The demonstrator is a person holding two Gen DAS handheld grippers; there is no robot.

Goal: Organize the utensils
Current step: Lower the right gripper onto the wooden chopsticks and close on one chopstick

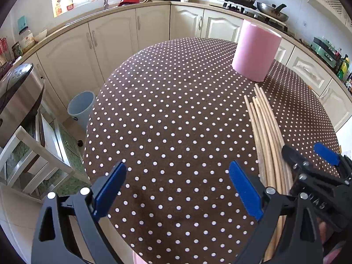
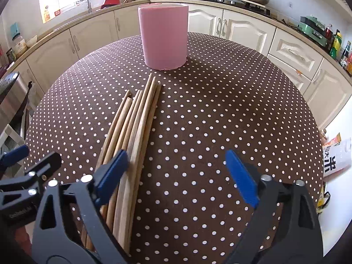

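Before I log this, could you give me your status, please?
Both jaws open, empty. Chopsticks bundled flat on table, pink holder upright beyond. Nothing in the way.

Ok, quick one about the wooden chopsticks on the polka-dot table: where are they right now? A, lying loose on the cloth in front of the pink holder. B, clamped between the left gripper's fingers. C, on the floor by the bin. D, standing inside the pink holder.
A: the chopsticks lie flat in a bundle on the tablecloth, tips toward the upright pink holder but short of it, and neither gripper is closed on them.
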